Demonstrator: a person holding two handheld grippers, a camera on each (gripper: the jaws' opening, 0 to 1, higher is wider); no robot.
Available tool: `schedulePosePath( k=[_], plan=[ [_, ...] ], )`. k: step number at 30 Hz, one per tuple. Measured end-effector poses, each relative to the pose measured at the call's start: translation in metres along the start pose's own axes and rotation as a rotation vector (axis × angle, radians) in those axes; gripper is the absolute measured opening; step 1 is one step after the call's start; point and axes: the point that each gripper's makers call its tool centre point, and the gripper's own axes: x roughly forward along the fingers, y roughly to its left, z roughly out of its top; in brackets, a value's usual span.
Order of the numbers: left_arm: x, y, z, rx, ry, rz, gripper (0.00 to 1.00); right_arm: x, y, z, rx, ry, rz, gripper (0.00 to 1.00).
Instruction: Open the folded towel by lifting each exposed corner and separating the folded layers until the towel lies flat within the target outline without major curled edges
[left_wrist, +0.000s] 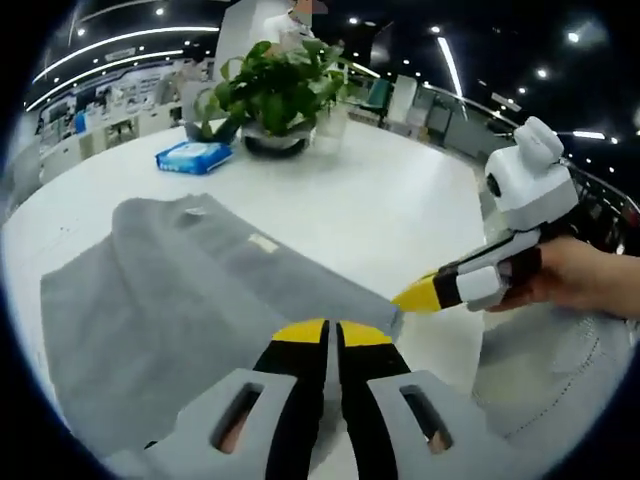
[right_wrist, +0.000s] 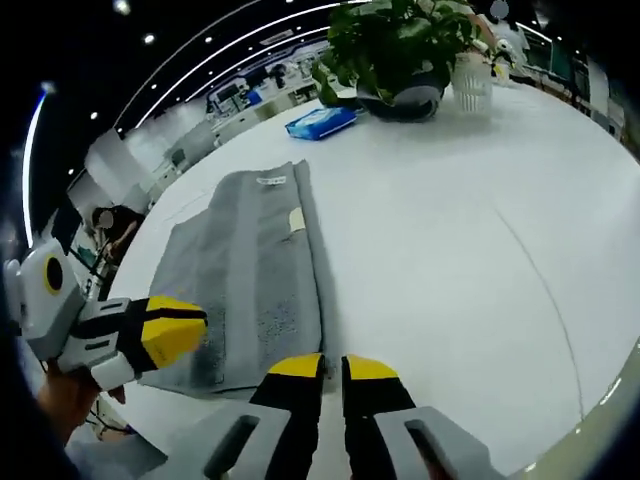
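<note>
A grey towel (left_wrist: 190, 300) lies folded on the white table (left_wrist: 400, 200), with a small white label (left_wrist: 263, 243) on its upper layer. My left gripper (left_wrist: 331, 332) has its yellow-tipped jaws shut together at the towel's near edge. My right gripper (left_wrist: 418, 297) comes in from the right, held by a hand (left_wrist: 575, 280), its yellow tip touching the towel's corner. In the right gripper view the towel (right_wrist: 250, 270) stretches away, my right gripper (right_wrist: 333, 367) stands shut at its near right corner, and the left gripper (right_wrist: 175, 330) hovers over its near left corner. No pinched cloth is visible.
A potted plant (left_wrist: 275, 95) and a blue pack of wipes (left_wrist: 193, 156) stand at the table's far side. A white cup (right_wrist: 472, 80) sits beside the plant (right_wrist: 400, 50). The table's curved edge (right_wrist: 600, 400) runs along the right.
</note>
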Motion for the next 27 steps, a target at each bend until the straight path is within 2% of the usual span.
schedulePosePath(
  k=[5,8,15,17,20,23,27],
  plan=[
    [0.018,-0.015,-0.014,0.024,0.045,-0.038,0.02,0.002,-0.004,0.001,0.035,-0.003,0.012,0.0],
    [0.023,-0.023,-0.015,0.014,0.047,-0.065,0.02,0.001,0.0,0.0,0.064,-0.005,0.035,0.0],
    [0.03,-0.03,-0.016,0.049,0.054,-0.088,0.03,0.001,0.003,0.001,0.059,-0.004,0.047,0.0],
    [0.032,-0.032,-0.016,0.071,0.053,-0.094,0.05,0.0,0.004,0.001,0.063,-0.007,0.051,0.0],
    [0.035,-0.035,-0.014,0.164,0.046,-0.089,0.1,0.0,0.005,0.002,0.072,-0.008,0.057,0.0],
    [0.04,-0.042,-0.018,0.181,0.06,-0.106,0.11,0.0,0.005,0.002,0.076,-0.009,0.059,0.0],
    [0.045,-0.04,-0.02,0.199,0.074,-0.078,0.11,-0.001,0.006,0.001,0.075,-0.008,0.062,0.0]
  ],
)
